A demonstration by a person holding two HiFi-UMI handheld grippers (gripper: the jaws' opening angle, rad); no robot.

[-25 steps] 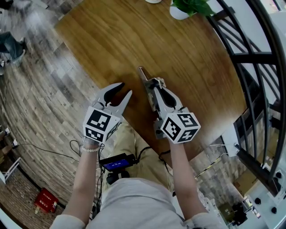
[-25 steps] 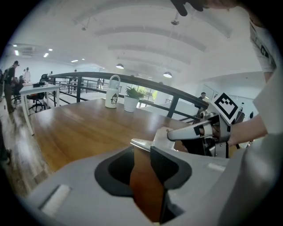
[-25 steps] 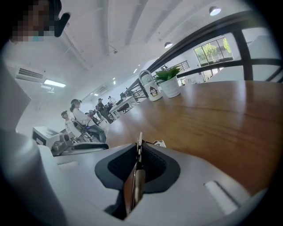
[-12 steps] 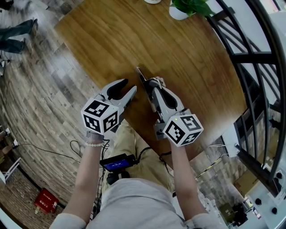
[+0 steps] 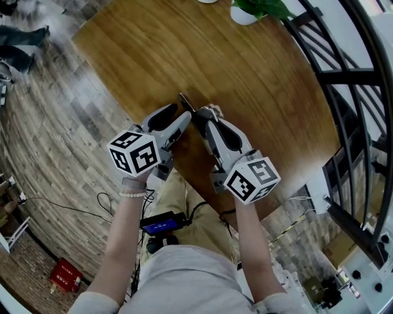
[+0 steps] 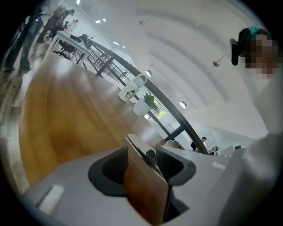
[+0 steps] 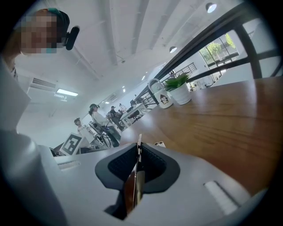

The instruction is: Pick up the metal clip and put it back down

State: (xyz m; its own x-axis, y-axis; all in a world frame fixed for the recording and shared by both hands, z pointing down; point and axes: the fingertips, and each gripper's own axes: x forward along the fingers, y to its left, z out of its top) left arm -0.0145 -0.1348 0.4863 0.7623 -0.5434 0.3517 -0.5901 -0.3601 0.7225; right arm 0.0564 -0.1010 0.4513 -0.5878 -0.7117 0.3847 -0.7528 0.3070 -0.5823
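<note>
The metal clip [image 5: 184,102] is a thin flat strip held above the near edge of the round wooden table [image 5: 245,67]. My right gripper [image 5: 206,113] is shut on it; in the right gripper view the clip [image 7: 138,176] stands edge-on, pinched between the dark pads. My left gripper [image 5: 178,116] has come in from the left beside the right one. In the left gripper view the clip [image 6: 148,185] fills the gap between the jaws and touches both pads [image 6: 170,163], its shiny face mirroring the wood. The clip's tip sticks out past both grippers.
A potted plant [image 5: 261,9] stands at the table's far edge, with a white mug [image 7: 162,98] beside it. A black metal railing [image 5: 362,92] curves along the right. Wood-plank floor lies to the left, with a red box [image 5: 63,276] and cables.
The left gripper moved right toward the right gripper and closed its jaws around the clip; a second ago it stood open and apart. The right gripper kept its hold.
</note>
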